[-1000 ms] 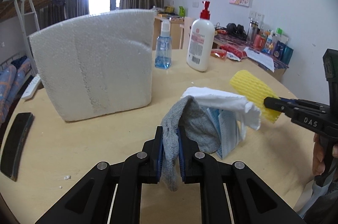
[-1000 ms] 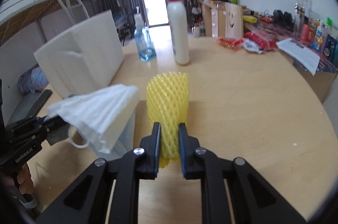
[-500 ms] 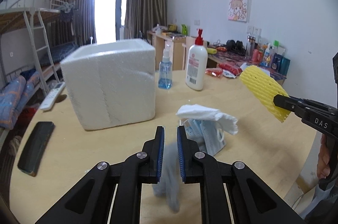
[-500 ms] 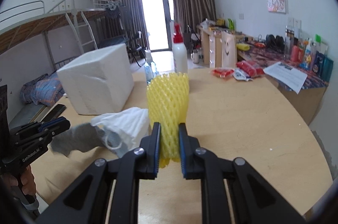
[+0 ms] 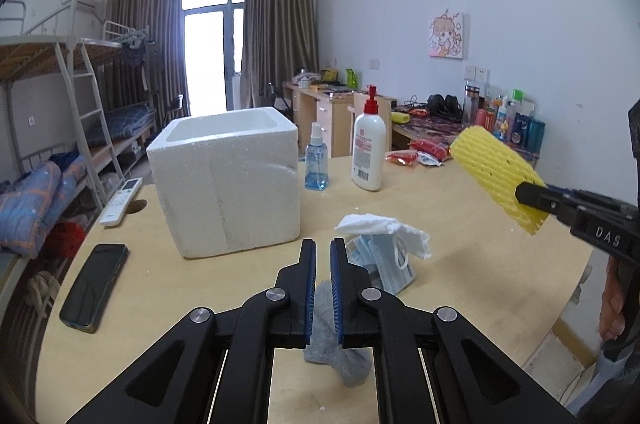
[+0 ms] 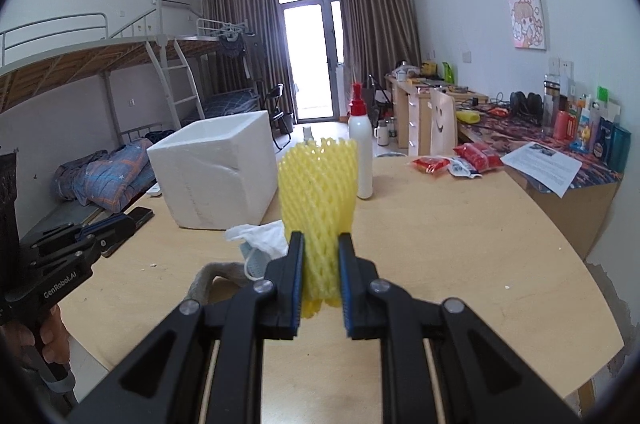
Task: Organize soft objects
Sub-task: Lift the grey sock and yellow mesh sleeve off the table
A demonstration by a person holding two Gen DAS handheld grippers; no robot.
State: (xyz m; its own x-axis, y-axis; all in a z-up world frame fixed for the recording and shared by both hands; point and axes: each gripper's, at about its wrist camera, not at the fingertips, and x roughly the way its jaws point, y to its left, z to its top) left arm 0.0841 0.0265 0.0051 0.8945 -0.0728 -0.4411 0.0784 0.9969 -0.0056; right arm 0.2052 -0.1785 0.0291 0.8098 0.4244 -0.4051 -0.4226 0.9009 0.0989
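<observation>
A grey sock lies on the wooden table under my left gripper. The left jaws are closing to a thin slit with nothing between them. Just beyond its tips sits a small heap of white and blue face masks. My right gripper is shut on a yellow foam net sleeve and holds it upright above the table. It also shows at the right of the left wrist view, as the right gripper. An open white foam box stands at the back left.
A black phone and a white remote lie left of the box. A blue spray bottle, a lotion pump bottle and red snack packets stand at the far side. The table's round edge curves along the right.
The grey sock has slipped out of the left gripper onto the table. Both grippers have drawn back and risen. The right one still holds the yellow sleeve.
</observation>
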